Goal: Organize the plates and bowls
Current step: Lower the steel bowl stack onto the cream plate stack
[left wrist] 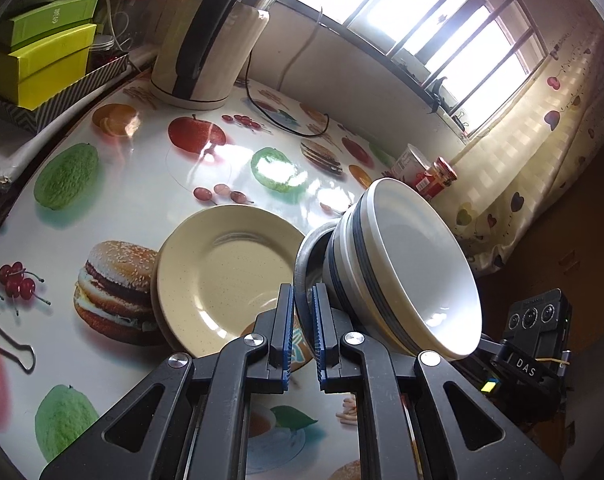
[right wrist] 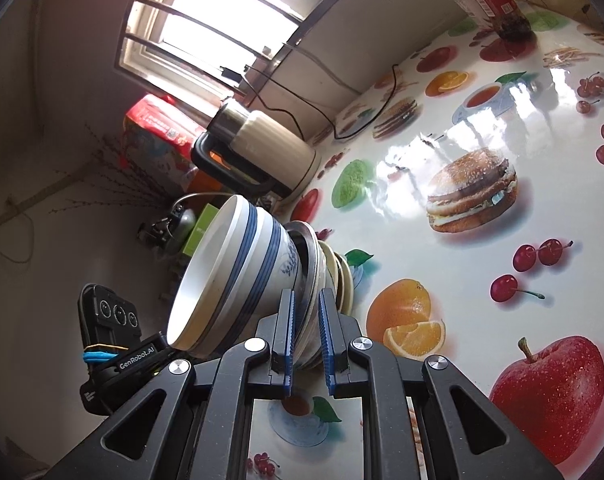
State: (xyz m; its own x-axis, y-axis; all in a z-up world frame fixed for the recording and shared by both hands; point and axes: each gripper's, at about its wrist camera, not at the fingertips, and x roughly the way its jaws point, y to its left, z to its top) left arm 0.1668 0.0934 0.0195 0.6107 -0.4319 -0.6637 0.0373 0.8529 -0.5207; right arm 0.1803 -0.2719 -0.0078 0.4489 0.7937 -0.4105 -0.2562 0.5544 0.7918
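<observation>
Currently both grippers clamp one stack from opposite sides. Left gripper [left wrist: 302, 316] is pinched on the rim of the metal bowl [left wrist: 308, 256]; right gripper [right wrist: 307, 320] is pinched on the rims of the stack's lower dishes, exact one unclear. Nested in the metal bowl sits the blue-striped bowl [left wrist: 414, 264], tilted. Beneath lie the cream plates [left wrist: 226, 276], just above the fruit-print desk [left wrist: 150, 184], contact unclear. Kettle [left wrist: 206, 48] and red jar [left wrist: 442, 178] stand well apart.
</observation>
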